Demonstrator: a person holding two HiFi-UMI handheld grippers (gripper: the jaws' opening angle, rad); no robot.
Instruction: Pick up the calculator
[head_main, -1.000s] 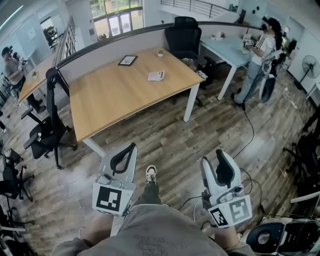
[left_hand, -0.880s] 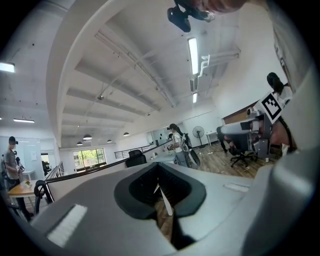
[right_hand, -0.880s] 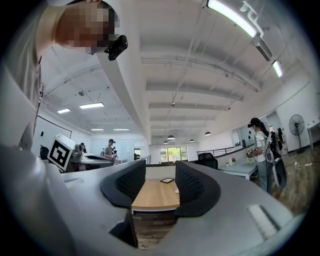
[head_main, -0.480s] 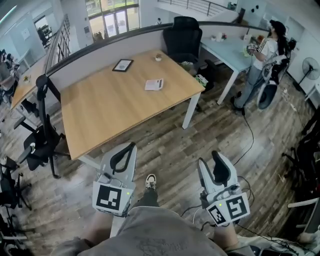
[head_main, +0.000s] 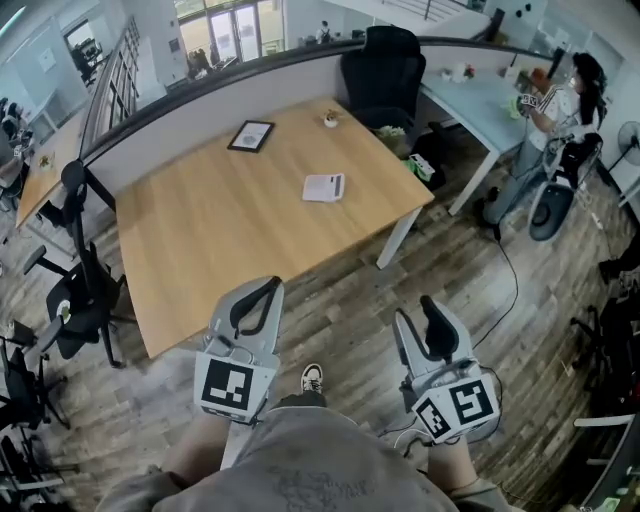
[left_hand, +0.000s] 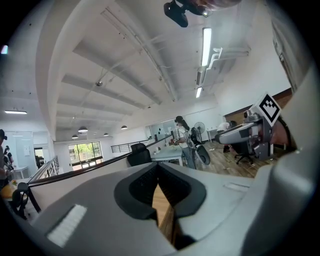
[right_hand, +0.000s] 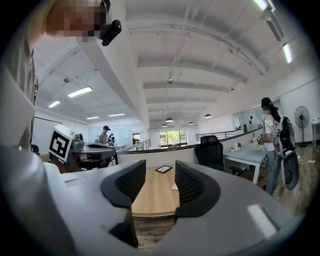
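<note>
On the wood bench (head_main: 200, 235), the calculator (head_main: 323, 187) lies flat toward the right side, well away from both tools. The left tool (head_main: 268, 288) is pressed together on nothing. The right tool (head_main: 416, 311) is spread and empty

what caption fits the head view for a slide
Standing short of the wooden desk with the calculator; left gripper shut, right gripper open, both empty.
</note>
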